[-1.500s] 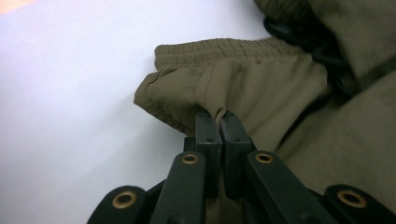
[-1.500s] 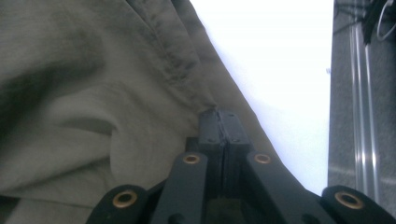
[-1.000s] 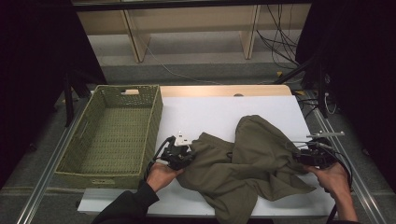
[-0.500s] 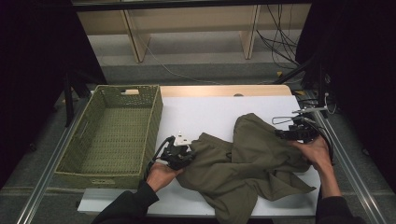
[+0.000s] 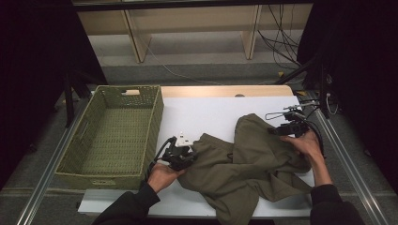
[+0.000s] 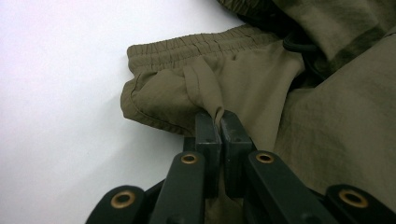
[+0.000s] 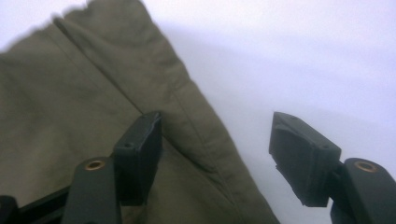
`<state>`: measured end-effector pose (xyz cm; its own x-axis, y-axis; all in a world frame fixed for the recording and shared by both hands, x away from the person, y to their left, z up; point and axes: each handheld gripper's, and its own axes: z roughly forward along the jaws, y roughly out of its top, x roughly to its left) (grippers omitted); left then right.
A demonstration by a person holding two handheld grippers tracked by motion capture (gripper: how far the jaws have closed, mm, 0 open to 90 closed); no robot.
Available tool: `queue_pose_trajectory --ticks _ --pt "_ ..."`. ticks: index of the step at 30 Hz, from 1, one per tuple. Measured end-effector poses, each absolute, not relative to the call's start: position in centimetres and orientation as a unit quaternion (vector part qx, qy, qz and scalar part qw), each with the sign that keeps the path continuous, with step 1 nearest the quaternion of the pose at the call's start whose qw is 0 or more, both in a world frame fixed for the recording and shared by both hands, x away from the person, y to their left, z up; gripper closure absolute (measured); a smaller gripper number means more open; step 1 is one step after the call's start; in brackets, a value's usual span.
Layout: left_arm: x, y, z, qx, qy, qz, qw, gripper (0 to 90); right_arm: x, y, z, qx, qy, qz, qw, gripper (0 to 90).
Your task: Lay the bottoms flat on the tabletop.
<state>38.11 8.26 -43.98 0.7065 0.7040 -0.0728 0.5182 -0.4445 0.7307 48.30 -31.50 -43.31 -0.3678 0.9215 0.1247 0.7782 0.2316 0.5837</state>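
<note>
White table (image 5: 206,115), wicker basket (image 5: 117,131) set left of the left tongs (image 5: 184,157). Olive garment (image 5: 244,164) is pinched by these; right tongs (image 7: 215,154), just opened, are spread over its edge.

Garment (image 5: 248,161) on table (image 5: 206,112) (basket (image 5: 112,136) just left).

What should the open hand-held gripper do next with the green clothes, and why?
Probably ease the right hand-held gripper down and close it on the edge of the olive garment. Its jaws stand open astride that hem, one over cloth and one over the white table, gripping nothing. The left hand-held gripper already pinches a fold, so a second grip would let both spread it.
</note>
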Motion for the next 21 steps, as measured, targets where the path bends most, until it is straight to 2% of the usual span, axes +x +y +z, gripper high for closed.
queue_pose_trajectory --ticks 1,5,7,10,21 --pt "38.1 8.3 -44.0 0.842 0.362 0.122 0.381 87.0 48.4 -31.3 -43.6 0.545 0.780 0.284 0.117 41.9" --pt "38.2 8.4 -43.9 0.839 0.364 0.123 0.384 87.0 48.3 -30.8 -43.8 0.536 0.793 0.269 0.108 72.1" --pt "38.2 8.5 -43.9 0.838 0.365 0.125 0.386 87.1 47.8 -30.8 -43.3 0.525 0.798 0.276 0.103 82.8" --pt "38.1 8.5 -43.8 0.834 0.365 0.132 0.392 87.2 47.3 -30.8 -42.4 0.520 0.801 0.270 0.120 87.7" --pt "38.3 9.5 -41.6 0.807 0.372 0.179 0.423 87.7 46.1 -34.9 -38.8 0.573 0.725 0.312 0.222 89.0"
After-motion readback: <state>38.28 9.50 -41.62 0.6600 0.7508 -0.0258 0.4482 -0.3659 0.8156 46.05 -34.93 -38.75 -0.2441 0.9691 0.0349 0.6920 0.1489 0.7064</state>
